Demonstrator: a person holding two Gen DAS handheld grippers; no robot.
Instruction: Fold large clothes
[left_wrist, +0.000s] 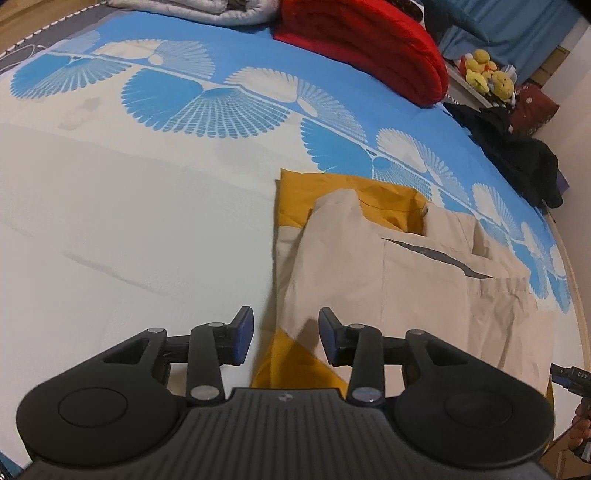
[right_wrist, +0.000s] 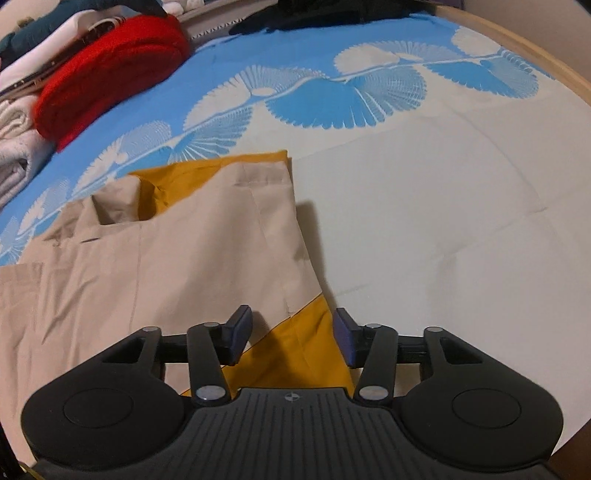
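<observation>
A beige and mustard-yellow garment (left_wrist: 388, 266) lies partly folded on the bed, also seen in the right wrist view as the garment (right_wrist: 177, 258). My left gripper (left_wrist: 286, 334) hovers open over the garment's near left corner, where a yellow panel shows between the blue pads (left_wrist: 243, 336). My right gripper (right_wrist: 291, 332) stands open above the garment's near right corner, with a yellow panel (right_wrist: 303, 347) below the gap. Neither pair of pads presses on the cloth.
The bedsheet (left_wrist: 147, 221) is white near me and blue with fan patterns farther off. A folded red blanket (left_wrist: 369, 40) and a grey quilt (left_wrist: 192, 9) lie at the far side. Dark clothing (left_wrist: 517, 155) and yellow plush toys (left_wrist: 487, 74) sit at the right.
</observation>
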